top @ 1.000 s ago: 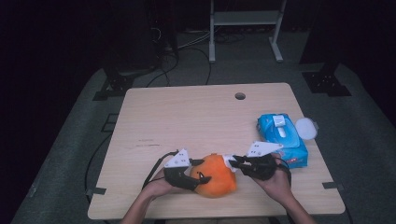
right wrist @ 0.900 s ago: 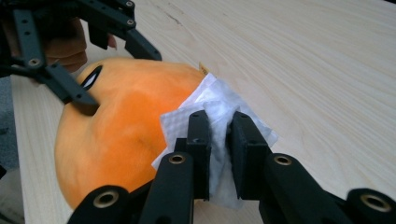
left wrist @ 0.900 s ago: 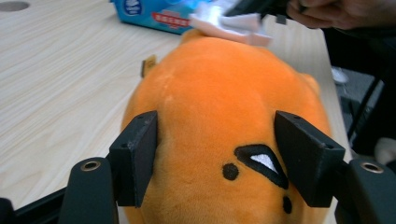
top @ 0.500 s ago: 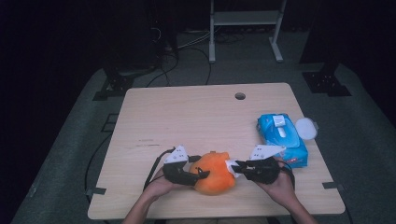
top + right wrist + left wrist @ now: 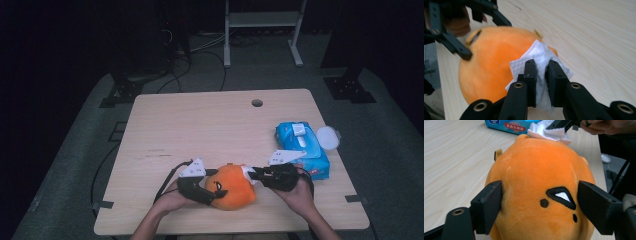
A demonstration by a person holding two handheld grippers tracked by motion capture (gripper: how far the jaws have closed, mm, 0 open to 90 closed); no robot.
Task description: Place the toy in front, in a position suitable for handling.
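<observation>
On the tabletop (image 5: 210, 125) at six o'clock, the plush (image 5: 234, 186) sits between the just-widened jaws of the left tongs (image 5: 540, 205), pads barely off it, while the right tongs (image 5: 541, 75), at its three o'clock, pinch a wipe (image 5: 540, 62) against it.

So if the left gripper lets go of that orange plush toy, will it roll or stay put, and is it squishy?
The orange plush toy looks soft: its fuzzy surface bulges between the left gripper's fingers, which have just been opening. It is probably light for its size. Being rounded, it might rock or roll slightly while the right gripper presses the white wipe on it.
</observation>
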